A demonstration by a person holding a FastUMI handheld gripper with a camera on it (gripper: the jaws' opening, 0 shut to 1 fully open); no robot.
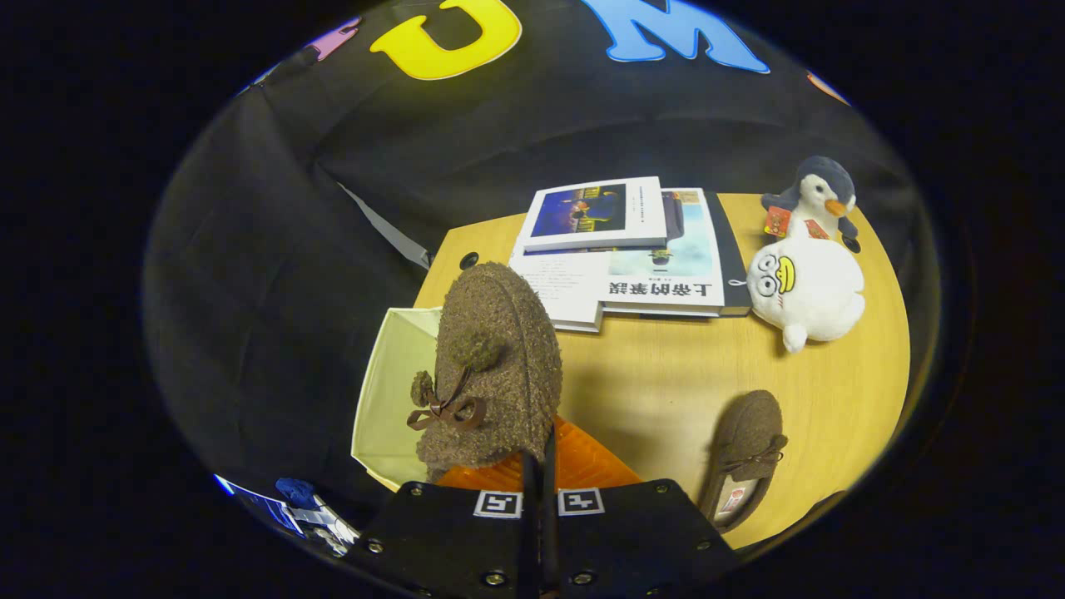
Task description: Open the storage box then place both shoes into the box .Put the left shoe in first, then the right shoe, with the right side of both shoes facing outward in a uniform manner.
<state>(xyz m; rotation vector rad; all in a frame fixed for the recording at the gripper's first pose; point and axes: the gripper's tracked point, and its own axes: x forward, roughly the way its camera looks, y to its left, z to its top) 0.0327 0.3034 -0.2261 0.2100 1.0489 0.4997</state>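
1. The claw (pixel 538 466) is clenched on a fuzzy brown slipper-style shoe with a dark bow and pom-pom (pixel 491 366), both fingers pressed close together on its heel end, and the shoe is lifted off the table, toe pointing away from the fingers.
2. Orange ribbed sole (pixel 574 466) shows just ahead of the fingers, on the underside of the held shoe.
3. Under and beside that shoe sits the cream fabric storage box (pixel 391 391), open at the top, at the left edge of the light wooden round table (pixel 666 383); the shoe hangs over the box's right side.
4. The second fuzzy brown shoe with a small bow (pixel 746 457) lies on the table near its near edge, to the right of the fingers and well apart from the box, its opening toward the claw.
5. Beyond the held shoe, a stack of books and magazines with printed covers (pixel 632 258) rests toward the far edge of the table.
6. Just right of the stack lies a white round plush toy with a yellow beak (pixel 811 291), touching a dark grey and white plush penguin (pixel 819 191) at the far right edge.
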